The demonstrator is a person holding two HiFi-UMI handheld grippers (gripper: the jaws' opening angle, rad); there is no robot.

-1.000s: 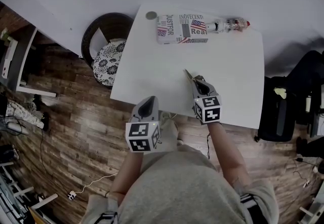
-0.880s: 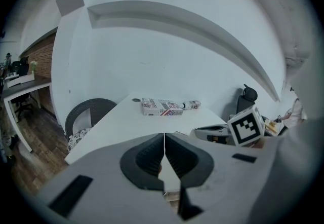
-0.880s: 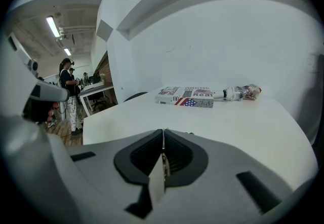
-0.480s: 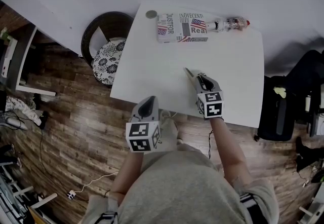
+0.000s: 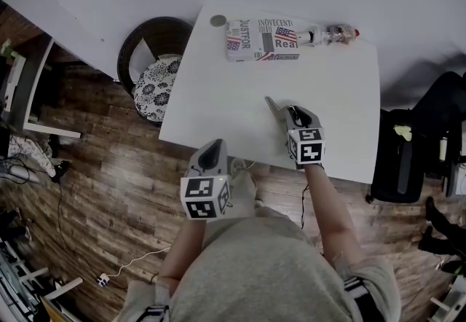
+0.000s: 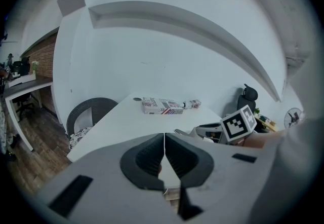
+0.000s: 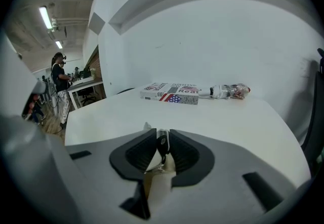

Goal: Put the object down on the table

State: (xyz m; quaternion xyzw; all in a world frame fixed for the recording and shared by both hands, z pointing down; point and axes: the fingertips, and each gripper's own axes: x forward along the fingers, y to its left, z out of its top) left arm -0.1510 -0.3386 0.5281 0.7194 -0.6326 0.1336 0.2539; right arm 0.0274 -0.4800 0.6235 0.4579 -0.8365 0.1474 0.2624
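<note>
A thin pale object (image 5: 272, 106) with a pointed tip lies on the white table (image 5: 218, 95), reaching up-left out of my right gripper (image 5: 290, 115). In the right gripper view the object (image 7: 154, 163) stands slanted between the pads, leaning on the left one, with a gap on the other side. The right jaws have just been opening and now stand apart. My left gripper (image 5: 211, 156) hangs just off the table's front edge; in the left gripper view its pads (image 6: 152, 156) meet with nothing between them.
A book with a flag cover (image 5: 262, 40) and a small plastic bottle (image 5: 331, 35) lie at the table's far edge, a small round disc (image 5: 218, 21) beside them. A round dark chair with a patterned cushion (image 5: 154, 65) stands left, a black office chair (image 5: 408, 146) right.
The right gripper has slid a little to the right and its jaws have parted, while the object's tip stayed where it was on the table. The left gripper has not moved.
</note>
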